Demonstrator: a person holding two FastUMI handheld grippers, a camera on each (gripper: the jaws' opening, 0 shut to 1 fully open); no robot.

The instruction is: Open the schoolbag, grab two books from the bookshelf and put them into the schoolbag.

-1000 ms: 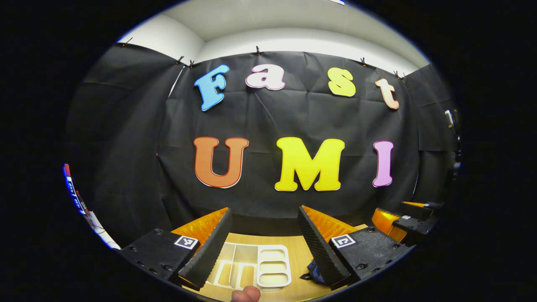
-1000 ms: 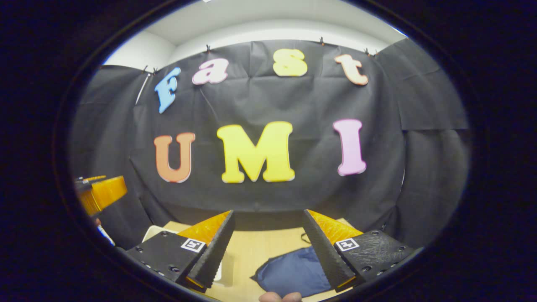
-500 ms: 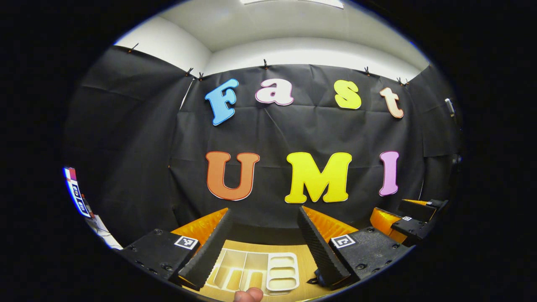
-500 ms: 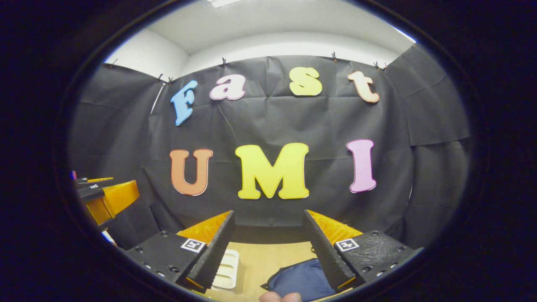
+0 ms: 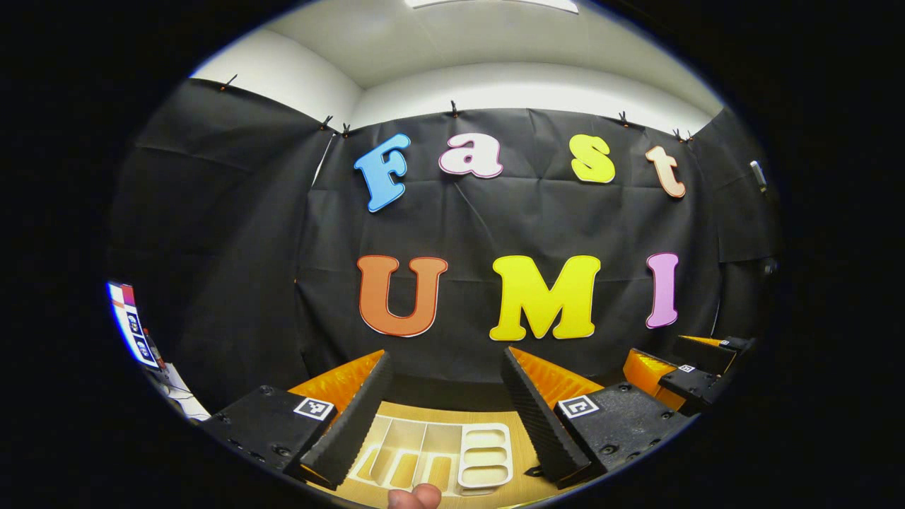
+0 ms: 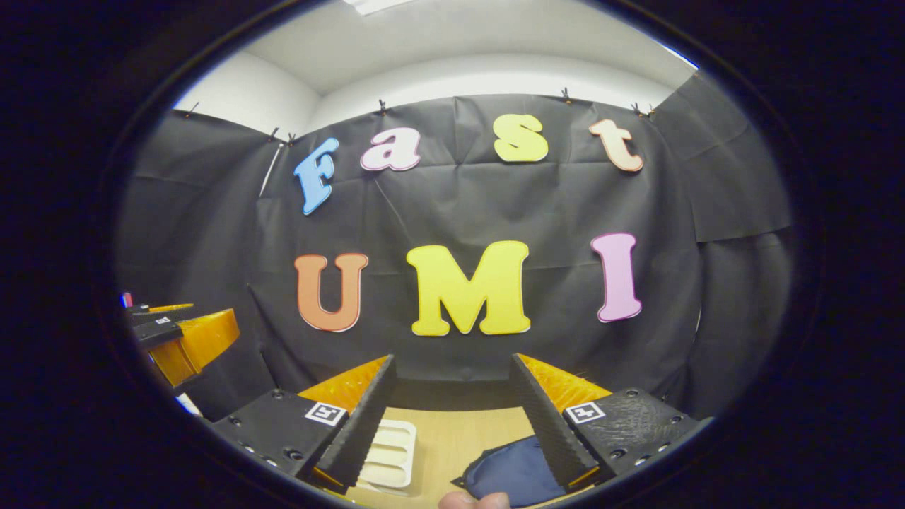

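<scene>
Both your views have tilted up, grippers (image 5: pixel 445 403) (image 6: pixel 452 406) spread over the wooden table (image 6: pixel 452 438), white tray (image 5: pixel 452 452), navy schoolbag (image 6: pixel 516 474).

The right claw (image 6: pixel 452 417) gapes empty above the wooden table (image 6: pixel 452 442) and navy schoolbag (image 6: pixel 512 474).

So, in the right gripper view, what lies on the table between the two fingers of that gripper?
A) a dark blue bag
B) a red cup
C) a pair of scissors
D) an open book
A: a dark blue bag lies on the wooden table between the open fingers of the right gripper, near the right finger.
</scene>
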